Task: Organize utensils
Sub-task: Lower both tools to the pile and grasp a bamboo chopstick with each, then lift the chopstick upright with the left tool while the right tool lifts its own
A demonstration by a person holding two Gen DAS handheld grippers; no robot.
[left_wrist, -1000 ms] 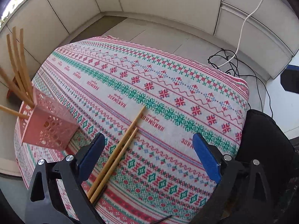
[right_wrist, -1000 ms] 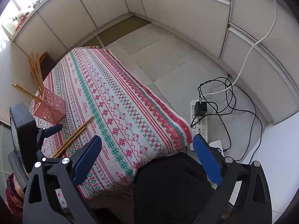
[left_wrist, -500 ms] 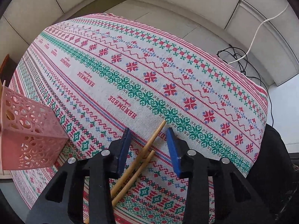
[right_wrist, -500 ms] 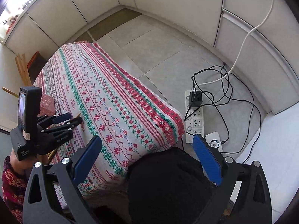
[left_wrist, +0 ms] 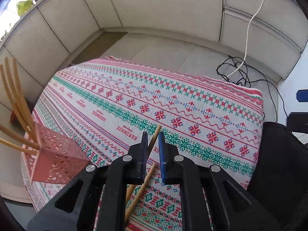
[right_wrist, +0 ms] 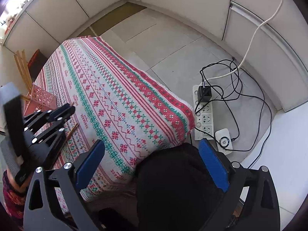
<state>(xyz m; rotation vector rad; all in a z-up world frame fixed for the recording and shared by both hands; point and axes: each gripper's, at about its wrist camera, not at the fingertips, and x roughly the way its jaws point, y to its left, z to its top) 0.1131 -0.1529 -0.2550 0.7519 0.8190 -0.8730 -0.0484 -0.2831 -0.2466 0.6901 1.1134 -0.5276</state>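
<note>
My left gripper [left_wrist: 153, 134] hovers over the patterned tablecloth [left_wrist: 192, 100], its jaws closing, with one wooden chopstick [left_wrist: 156, 134] pinched between the blue pads and its tip poking out past them. A second chopstick [left_wrist: 148, 177] lies on the cloth just beneath. The pink perforated holder [left_wrist: 55, 161] stands to the left with several chopsticks [left_wrist: 15, 96] leaning out of it. In the right wrist view the left gripper [right_wrist: 70, 108] sits beside the holder [right_wrist: 41, 98]. My right gripper [right_wrist: 152, 142] hangs open and holds nothing, off the table's near right corner.
A black-clad knee [right_wrist: 173, 182] fills the space under the right gripper. On the floor to the right lie a white power strip [right_wrist: 204, 113], tangled black cables [right_wrist: 231, 80] and a small white device [right_wrist: 224, 139]. Pale cabinets [left_wrist: 163, 9] ring the room.
The left jaws went from wide open to nearly closed around one chopstick. The left gripper dipped close to the cloth and then pulled back up. The right gripper barely moved.
</note>
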